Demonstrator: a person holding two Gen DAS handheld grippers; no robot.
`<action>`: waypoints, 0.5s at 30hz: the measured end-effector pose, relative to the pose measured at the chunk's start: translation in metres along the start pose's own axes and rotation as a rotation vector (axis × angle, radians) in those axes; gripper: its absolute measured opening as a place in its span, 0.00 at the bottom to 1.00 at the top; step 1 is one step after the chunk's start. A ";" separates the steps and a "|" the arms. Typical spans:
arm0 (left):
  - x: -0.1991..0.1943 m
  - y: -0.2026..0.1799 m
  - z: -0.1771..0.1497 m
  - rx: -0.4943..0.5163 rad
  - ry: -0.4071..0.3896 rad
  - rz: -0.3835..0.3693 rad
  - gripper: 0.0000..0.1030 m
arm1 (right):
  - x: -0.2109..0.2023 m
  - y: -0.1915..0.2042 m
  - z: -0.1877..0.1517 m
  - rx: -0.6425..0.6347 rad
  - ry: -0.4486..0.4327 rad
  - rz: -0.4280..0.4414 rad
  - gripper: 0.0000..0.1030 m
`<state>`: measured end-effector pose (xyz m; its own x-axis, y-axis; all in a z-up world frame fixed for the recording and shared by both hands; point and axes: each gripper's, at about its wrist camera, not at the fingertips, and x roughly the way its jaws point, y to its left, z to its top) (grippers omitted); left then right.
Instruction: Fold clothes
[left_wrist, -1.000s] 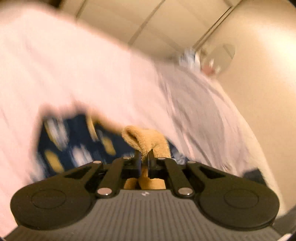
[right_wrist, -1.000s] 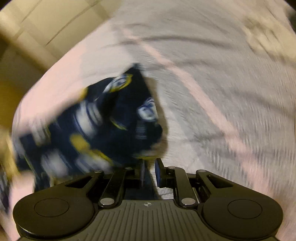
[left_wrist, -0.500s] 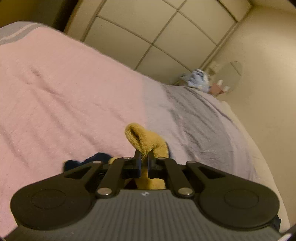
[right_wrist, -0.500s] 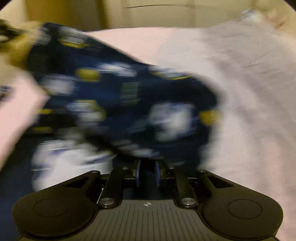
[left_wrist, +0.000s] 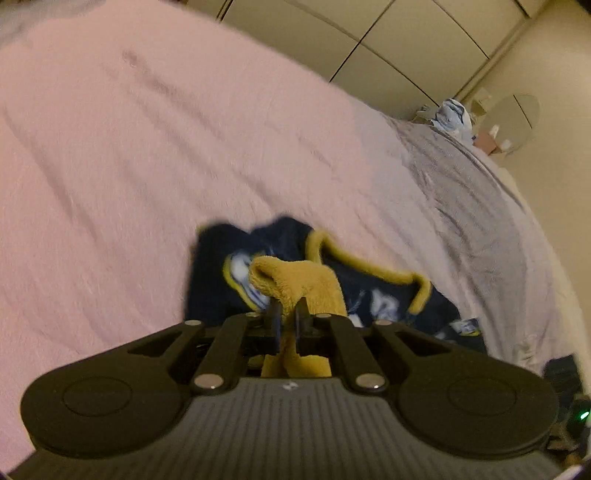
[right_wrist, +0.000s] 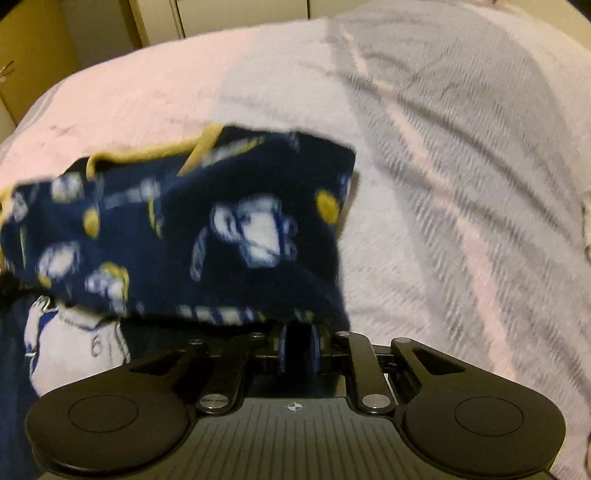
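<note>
A navy fleece garment with white and yellow prints and yellow trim lies bunched on the pink blanket. My left gripper pinches its thick mustard-yellow cuff, which sticks up between the pads; the jaws are starting to open. In the right wrist view the same navy garment hangs spread out to the left. My right gripper is shut on the garment's lower edge, with dark fabric filling the gap between its pads.
The bed's cover turns grey to the right of the pink part. A blue-white heap of clothes and a round mirror are at the far end by the wall. Pale wardrobe doors stand behind. White-blue printed cloth shows at lower left.
Both grippers have sunk toward the bed with the garment. In the left view more navy cloth now shows beyond the cuff. In the right view the cloth has spread out flatter.
</note>
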<state>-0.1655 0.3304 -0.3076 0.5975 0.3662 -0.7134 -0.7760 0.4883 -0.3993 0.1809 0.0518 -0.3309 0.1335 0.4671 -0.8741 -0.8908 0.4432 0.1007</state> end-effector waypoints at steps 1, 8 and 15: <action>0.010 0.006 -0.001 0.006 0.044 0.046 0.07 | 0.000 0.003 -0.002 -0.010 0.017 0.006 0.15; -0.003 0.043 -0.018 -0.285 0.099 -0.048 0.27 | -0.031 -0.014 0.003 0.029 0.025 0.051 0.15; -0.003 0.038 -0.038 -0.412 0.143 -0.113 0.39 | -0.037 -0.008 0.018 -0.001 -0.068 0.050 0.34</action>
<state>-0.2051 0.3176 -0.3424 0.6715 0.2015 -0.7131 -0.7406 0.1520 -0.6545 0.1915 0.0449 -0.2911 0.1184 0.5397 -0.8335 -0.8975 0.4173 0.1427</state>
